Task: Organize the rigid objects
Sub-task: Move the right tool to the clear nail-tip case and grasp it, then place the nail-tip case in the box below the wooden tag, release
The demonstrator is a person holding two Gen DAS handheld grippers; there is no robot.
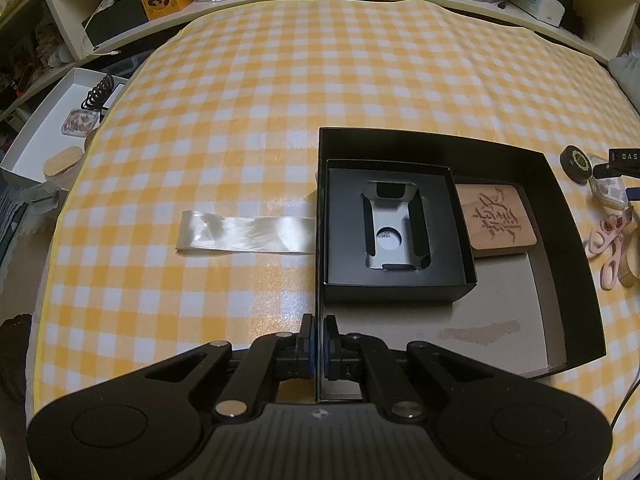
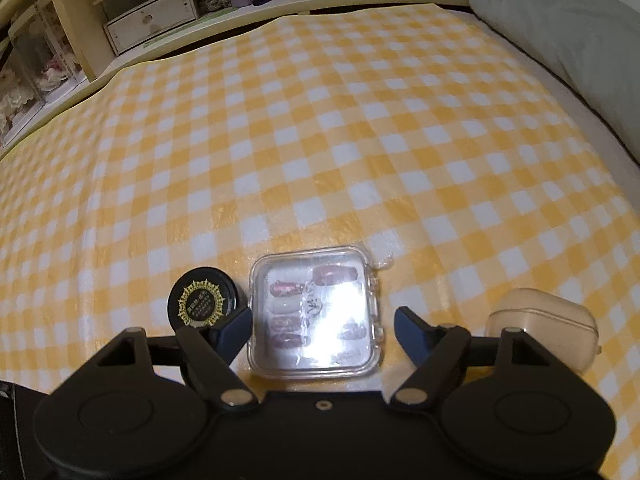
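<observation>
My left gripper (image 1: 319, 326) is shut on the near left wall of a large black box (image 1: 576, 248). Inside it sit a smaller black box (image 1: 400, 280) with a grey insert and a brown engraved tile (image 1: 496, 216). My right gripper (image 2: 322, 326) is open, its fingers on either side of a clear case of press-on nails (image 2: 316, 312), which lies on the checked cloth. A round black jar with a gold label (image 2: 204, 300) lies left of the case and a beige earbud case (image 2: 542, 324) lies to its right.
A white ribbon strip (image 1: 248, 232) lies left of the big box. Pink scissors (image 1: 612, 244) lie right of it. A white tray (image 1: 52, 120) with small items sits off the table's left edge. Shelves run along the back. A grey pillow (image 2: 568, 32) lies far right.
</observation>
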